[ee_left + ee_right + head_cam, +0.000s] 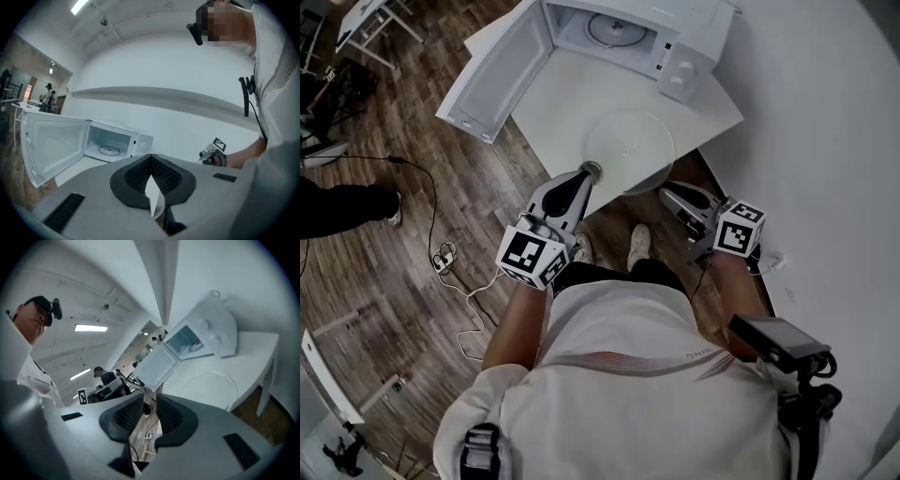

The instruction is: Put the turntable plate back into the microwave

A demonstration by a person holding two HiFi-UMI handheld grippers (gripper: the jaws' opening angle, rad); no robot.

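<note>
Turntable plate (630,150) lying on desk (553,103) just before open microwave (619,37). Left claw (591,172) hovering closed, empty, at rim farthest from microwave. Right claw (667,195) hanging parted, empty. Grasp, insertion pending.

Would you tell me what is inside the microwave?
A round ring on its floor; the glass plate lies outside on the table. From above, the microwave's top hides its ceiling.
</note>
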